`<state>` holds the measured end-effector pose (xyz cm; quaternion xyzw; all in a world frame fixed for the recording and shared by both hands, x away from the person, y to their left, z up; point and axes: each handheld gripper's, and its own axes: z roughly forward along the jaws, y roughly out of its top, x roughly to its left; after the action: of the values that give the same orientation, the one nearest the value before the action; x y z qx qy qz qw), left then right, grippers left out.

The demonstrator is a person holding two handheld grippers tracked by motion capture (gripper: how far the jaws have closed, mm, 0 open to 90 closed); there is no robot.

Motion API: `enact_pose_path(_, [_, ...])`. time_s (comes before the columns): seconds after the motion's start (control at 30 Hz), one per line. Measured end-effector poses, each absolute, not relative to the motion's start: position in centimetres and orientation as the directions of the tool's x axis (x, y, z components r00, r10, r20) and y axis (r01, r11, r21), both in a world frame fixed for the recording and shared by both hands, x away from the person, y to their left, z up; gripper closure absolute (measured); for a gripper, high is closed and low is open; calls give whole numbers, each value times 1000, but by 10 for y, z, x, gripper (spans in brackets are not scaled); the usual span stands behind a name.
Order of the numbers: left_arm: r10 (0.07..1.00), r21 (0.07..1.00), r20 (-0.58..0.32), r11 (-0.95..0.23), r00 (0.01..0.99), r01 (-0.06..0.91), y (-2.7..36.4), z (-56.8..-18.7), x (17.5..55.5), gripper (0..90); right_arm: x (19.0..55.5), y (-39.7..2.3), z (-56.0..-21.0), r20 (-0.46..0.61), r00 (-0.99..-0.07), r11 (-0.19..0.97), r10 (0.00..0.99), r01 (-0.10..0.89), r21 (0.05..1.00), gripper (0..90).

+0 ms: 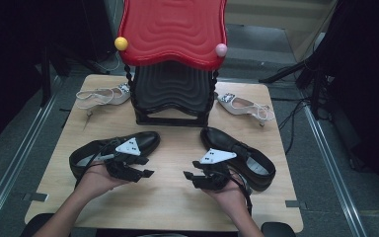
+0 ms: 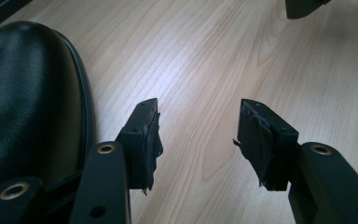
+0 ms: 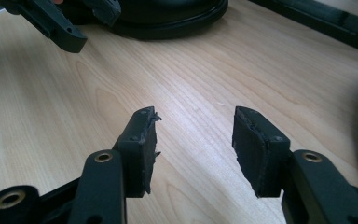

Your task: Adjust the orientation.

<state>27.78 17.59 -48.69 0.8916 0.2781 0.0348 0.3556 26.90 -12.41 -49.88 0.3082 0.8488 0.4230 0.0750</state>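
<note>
- Both grippers hover low over the table (image 1: 168,202), tips facing each other: left gripper (image 1: 147,173), right gripper (image 1: 189,177), each with jaws wide apart and nothing between them.
- Red-and-black stand (image 1: 172,59) rises at the table's far middle.
- 2 black shoes: left one (image 1: 143,139) just beside the left gripper, right one (image 1: 256,165) beside the right gripper.
- 2 white heels (image 1: 103,95) flank the stand.

Pale wood, dark leather, red gloss

The desk (image 1: 168,197) is light, smooth, matt wood-grain; at nine and three o'clock lie the left black shoe (image 1: 150,140) and the right black shoe (image 1: 261,165), smooth leather-like with soft sheen. At twelve o'clock, the rippled red seat (image 1: 172,27) looks like glossy plastic. The jaws carry rough, frayed black padding.
</note>
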Motion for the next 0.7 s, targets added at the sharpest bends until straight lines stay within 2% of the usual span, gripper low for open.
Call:
enact_pose_path(0.33, [521, 662, -132, -587, 843, 466, 181, -484, 277, 470, 269, -123, -497, 148, -813, 448, 563, 450, 772, 571])
enact_pose_path(0.37, [522, 660, -136, -586, 842, 470, 181, -484, 277, 469, 270, -123, -496, 158, -807, 452, 568, 467, 760, 545])
enact_pose_path(0.47, [516, 644, -138, -602, 845, 473, 178, -487, 277, 470, 271, -123, -496, 160, -802, 444, 576, 471, 762, 544])
enact_pose_path(0.7, [528, 643, -136, -597, 838, 480, 184, -484, 273, 469, 273, -125, -493, 183, -808, 433, 561, 474, 767, 591])
